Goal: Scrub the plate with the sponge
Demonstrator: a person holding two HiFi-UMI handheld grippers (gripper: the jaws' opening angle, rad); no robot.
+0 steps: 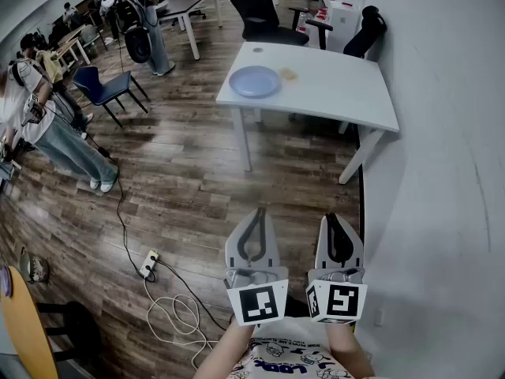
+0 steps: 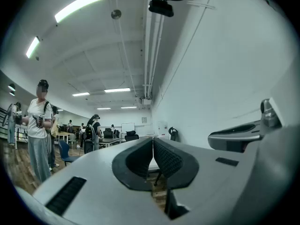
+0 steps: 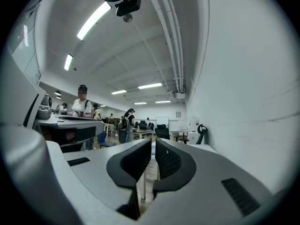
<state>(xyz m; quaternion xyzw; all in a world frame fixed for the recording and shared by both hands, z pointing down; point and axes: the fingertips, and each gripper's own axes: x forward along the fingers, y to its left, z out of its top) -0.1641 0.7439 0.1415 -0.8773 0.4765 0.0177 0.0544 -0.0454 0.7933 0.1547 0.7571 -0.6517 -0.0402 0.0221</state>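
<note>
A pale blue plate (image 1: 254, 81) lies on the left part of a white table (image 1: 339, 93) far ahead of me. Just right of the plate rests a small tan sponge (image 1: 289, 74). Both grippers are held low near the person's body, well short of the table, over the wooden floor. My left gripper (image 1: 259, 210) is shut with nothing between its pads; in its own view the left gripper (image 2: 153, 139) points towards the room. My right gripper (image 1: 327, 216) is beside it, also shut and empty, and in its own view the right gripper (image 3: 153, 142) points at the far table.
A white wall (image 1: 450, 172) runs along the right. A power strip with a looped cable (image 1: 150, 264) lies on the floor to the left. A blue chair (image 1: 106, 85), several people (image 1: 47, 125) and black office chairs (image 1: 260, 10) stand farther off.
</note>
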